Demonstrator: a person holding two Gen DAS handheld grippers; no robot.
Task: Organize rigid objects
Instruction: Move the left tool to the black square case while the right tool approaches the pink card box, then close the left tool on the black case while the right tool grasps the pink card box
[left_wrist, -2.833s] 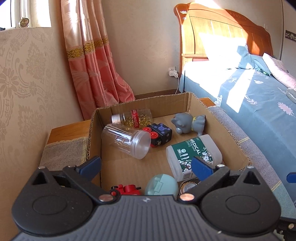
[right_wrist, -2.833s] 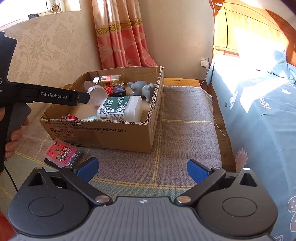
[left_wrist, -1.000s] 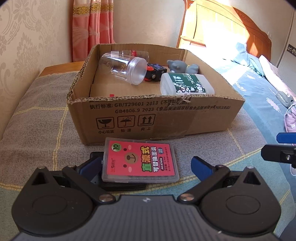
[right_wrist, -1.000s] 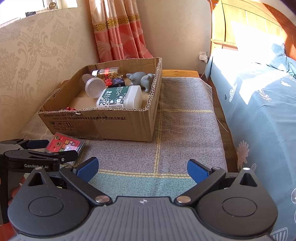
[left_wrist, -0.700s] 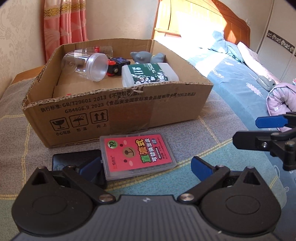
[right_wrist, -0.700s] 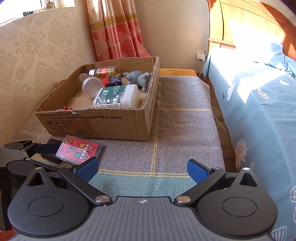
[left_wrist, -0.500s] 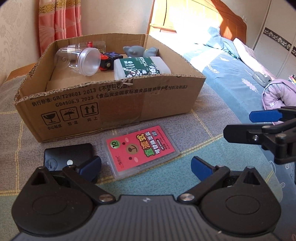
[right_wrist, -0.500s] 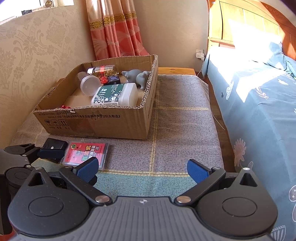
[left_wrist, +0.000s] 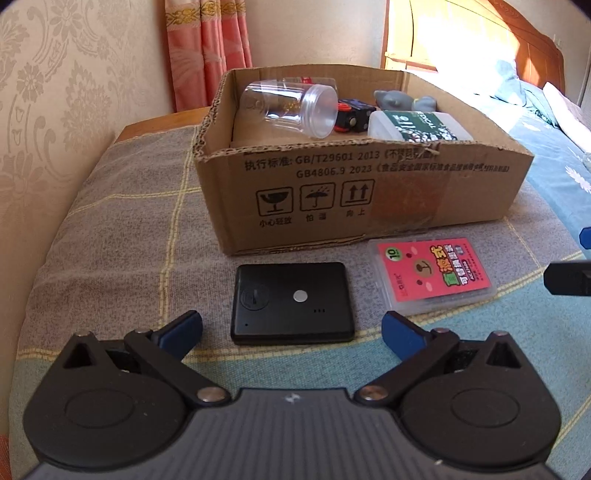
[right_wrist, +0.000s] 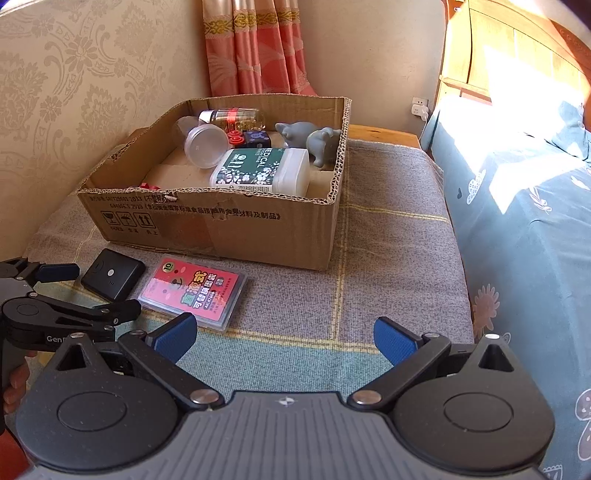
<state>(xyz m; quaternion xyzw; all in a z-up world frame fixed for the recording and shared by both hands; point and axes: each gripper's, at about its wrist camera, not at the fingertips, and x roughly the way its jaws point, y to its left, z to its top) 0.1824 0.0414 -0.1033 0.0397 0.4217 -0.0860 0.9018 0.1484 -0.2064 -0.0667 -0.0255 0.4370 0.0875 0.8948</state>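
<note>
A flat black device (left_wrist: 293, 301) lies on the blanket in front of the cardboard box (left_wrist: 369, 199), right between the tips of my open, empty left gripper (left_wrist: 291, 328). A pink card case (left_wrist: 432, 275) lies to its right. Both also show in the right wrist view: the black device (right_wrist: 112, 278) and the pink case (right_wrist: 194, 291). My right gripper (right_wrist: 285, 339) is open and empty, hovering over the blanket right of the case. The box (right_wrist: 236, 221) holds a clear jar (left_wrist: 291, 107), a white bottle (right_wrist: 262, 171), a grey toy (right_wrist: 308, 142) and small items.
The grey checked blanket (right_wrist: 388, 240) covers a low platform beside the wall (left_wrist: 55, 92) on the left. A bed with blue bedding (right_wrist: 524, 206) runs along the right. A pink curtain (right_wrist: 251, 48) hangs behind the box. The left gripper shows in the right wrist view (right_wrist: 88, 291).
My left gripper came out of the box, dropped low in front of it and swung left, centring on the black device instead of the pink case. The right gripper drifted slightly.
</note>
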